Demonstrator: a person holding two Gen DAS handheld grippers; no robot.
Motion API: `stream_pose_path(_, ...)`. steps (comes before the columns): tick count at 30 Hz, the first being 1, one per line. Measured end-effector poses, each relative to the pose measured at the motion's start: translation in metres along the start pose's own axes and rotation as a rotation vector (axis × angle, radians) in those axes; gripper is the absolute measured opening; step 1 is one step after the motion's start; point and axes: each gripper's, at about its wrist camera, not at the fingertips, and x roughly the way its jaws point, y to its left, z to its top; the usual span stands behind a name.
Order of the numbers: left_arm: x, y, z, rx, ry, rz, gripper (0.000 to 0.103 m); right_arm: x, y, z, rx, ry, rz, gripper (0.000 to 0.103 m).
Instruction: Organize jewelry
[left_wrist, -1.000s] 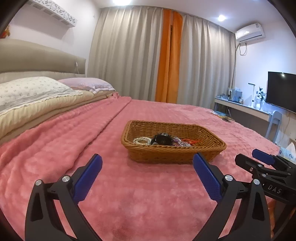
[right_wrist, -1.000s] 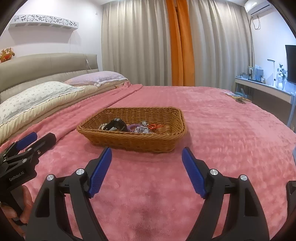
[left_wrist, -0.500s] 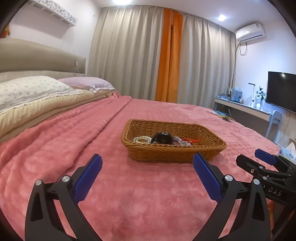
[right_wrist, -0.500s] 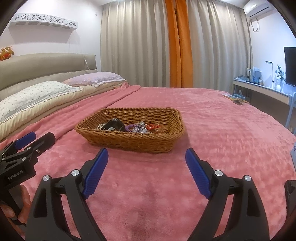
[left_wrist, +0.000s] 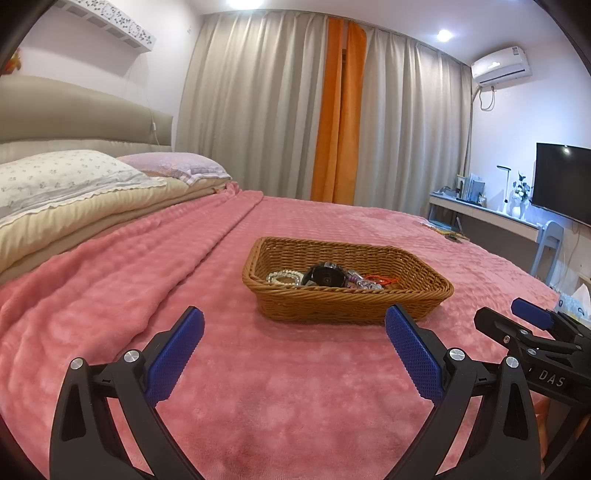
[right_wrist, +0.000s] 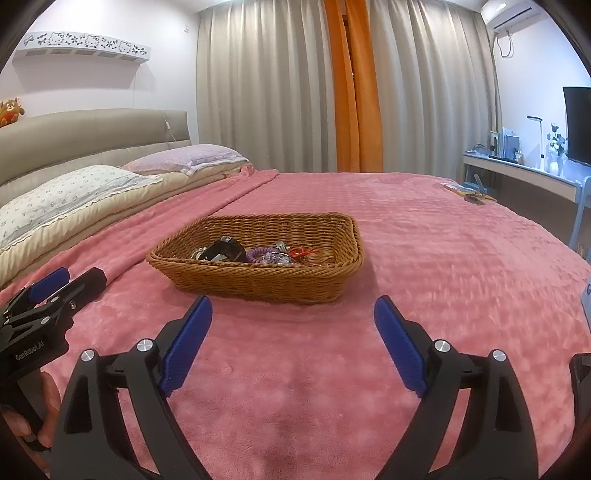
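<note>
I see both spread wide, holding nothing: left gripper (left_wrist: 294, 325), right gripper (right_wrist: 293, 314). Wicker basket (left_wrist: 347, 308) sits ahead on pink blanket (left_wrist: 110, 288), watch (left_wrist: 325, 276) and bracelets inside.

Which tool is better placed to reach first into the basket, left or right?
Probably the right tool: the wicker basket lies nearer ahead of it. From the left tool the basket looks farther. Both are open and empty.

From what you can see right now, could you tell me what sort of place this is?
Most likely a home bedroom: a bed with a pink blanket and pillows, closed curtains, and a desk with a television along one wall.
</note>
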Motion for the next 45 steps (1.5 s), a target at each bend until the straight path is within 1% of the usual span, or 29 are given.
stream_pose_path(4,0.0,0.0,0.0,0.001,-0.001,0.0,0.095,0.001,-0.003,0.0,0.015,0.005,0.002,0.085)
stream_pose_path(8,0.0,0.0,0.0,0.0,0.001,0.0,0.095,0.002,-0.004,-0.001,0.019,0.005,-0.001,0.088)
stream_pose_path(13,-0.001,0.001,-0.001,-0.002,0.004,0.002,0.095,0.002,-0.004,0.0,0.019,0.005,-0.002,0.089)
stream_pose_path(17,-0.001,0.001,-0.001,-0.003,0.004,0.002,0.095,0.002,-0.005,-0.001,0.027,0.005,-0.008,0.093)
stream_pose_path(22,0.0,0.001,-0.002,-0.003,0.006,0.003,0.095,0.003,-0.005,-0.001,0.025,0.008,-0.016,0.095)
stream_pose_path(34,0.001,0.0,-0.004,-0.012,0.022,0.005,0.095,0.006,-0.012,-0.003,0.072,0.027,-0.018,0.095)
stream_pose_path(45,0.001,0.0,-0.004,-0.012,0.023,0.004,0.095,0.006,-0.008,-0.002,0.057,0.023,-0.026,0.095)
